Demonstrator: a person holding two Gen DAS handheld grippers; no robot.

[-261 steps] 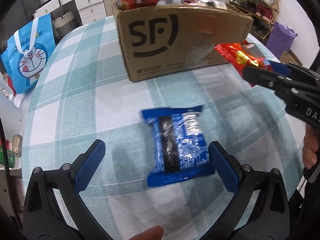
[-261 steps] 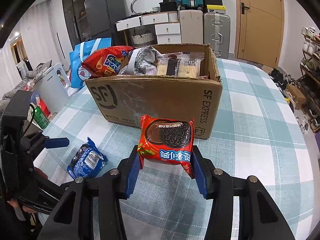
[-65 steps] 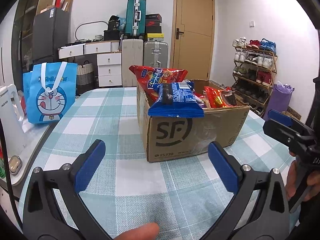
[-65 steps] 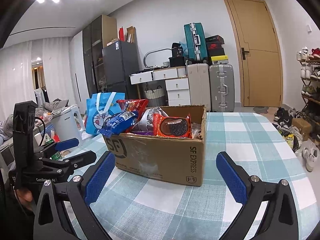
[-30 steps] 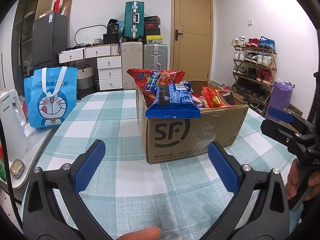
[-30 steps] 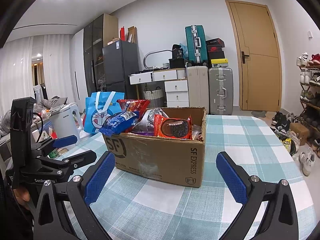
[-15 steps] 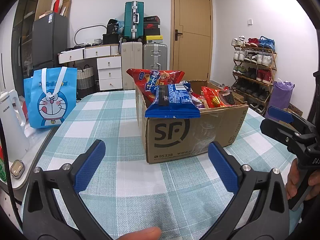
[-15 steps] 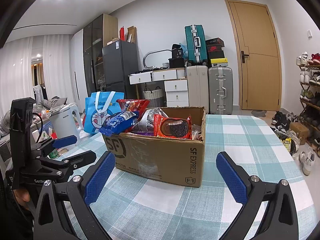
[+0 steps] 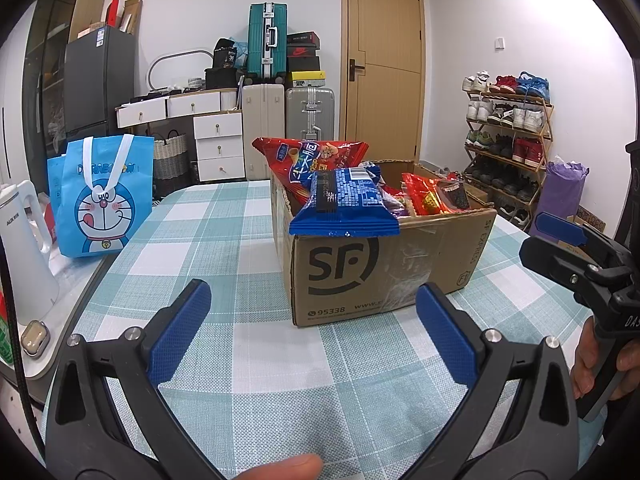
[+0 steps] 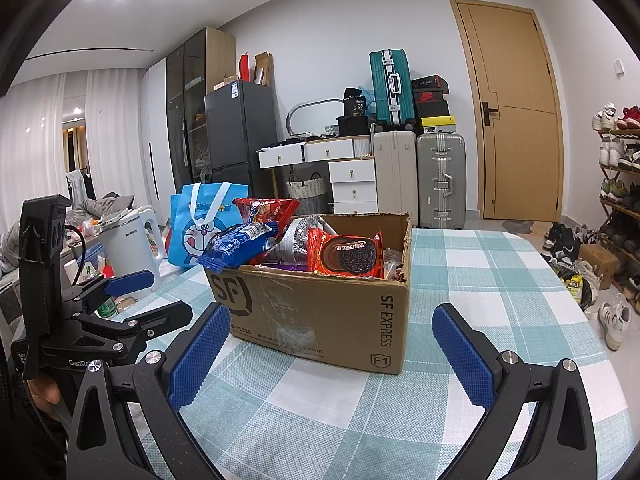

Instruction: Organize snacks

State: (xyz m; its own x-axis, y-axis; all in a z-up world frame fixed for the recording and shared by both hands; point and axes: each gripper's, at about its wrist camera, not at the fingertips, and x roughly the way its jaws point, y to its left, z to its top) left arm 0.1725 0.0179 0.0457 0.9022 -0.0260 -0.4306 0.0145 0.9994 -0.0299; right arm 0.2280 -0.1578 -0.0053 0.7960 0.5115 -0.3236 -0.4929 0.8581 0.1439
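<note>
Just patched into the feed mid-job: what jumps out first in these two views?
The SF cardboard box mid-table, heaped with snacks: a blue cookie pack overhangs its front edge, and a red cookie pack stands upright inside. Both the left hand-held gripper and right hand-held gripper are open and empty, facing the box.

Blue packet point(image 9: 344, 204) and red packet point(image 10: 346, 254) now lie in the box point(image 9: 392, 264)
</note>
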